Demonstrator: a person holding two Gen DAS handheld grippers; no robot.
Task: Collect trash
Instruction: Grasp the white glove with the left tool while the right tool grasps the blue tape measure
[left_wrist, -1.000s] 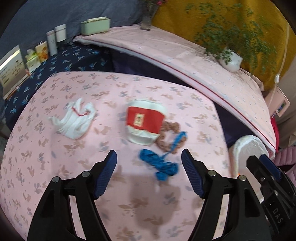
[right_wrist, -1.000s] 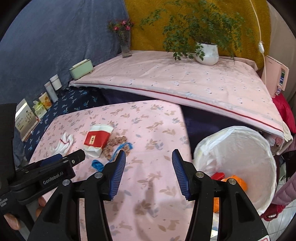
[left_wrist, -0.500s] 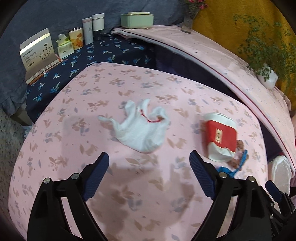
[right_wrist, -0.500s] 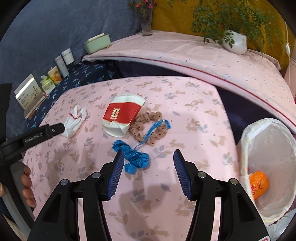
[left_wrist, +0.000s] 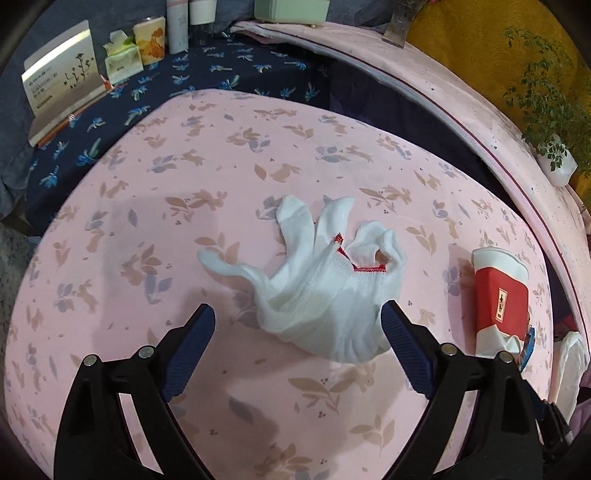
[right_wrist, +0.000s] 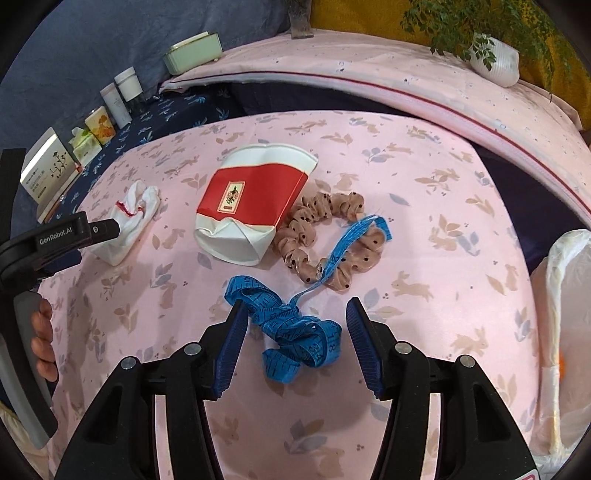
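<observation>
A white glove with a red trim (left_wrist: 325, 288) lies crumpled on the pink tablecloth (left_wrist: 147, 229). My left gripper (left_wrist: 297, 336) is open, its fingers on either side of the glove's near end. A tangled blue tape measure (right_wrist: 291, 321) lies between the open fingers of my right gripper (right_wrist: 293, 339). A crushed red and white paper cup (right_wrist: 251, 203) lies behind it, also in the left wrist view (left_wrist: 498, 299). A brown dotted scrunchie (right_wrist: 332, 240) lies beside the cup. The glove (right_wrist: 129, 221) and left gripper (right_wrist: 99, 230) show at the left of the right wrist view.
A bin lined with a white bag (right_wrist: 569, 314) stands off the table's right edge. Boxes and bottles (left_wrist: 125, 55) stand on a dark blue cloth behind the table. A potted plant (right_wrist: 495, 59) sits on a pink covered shelf at the back.
My left gripper swung left from the tape measure to the glove and closed in until its fingers flank it. My right gripper moved from the bin down to the tape measure.
</observation>
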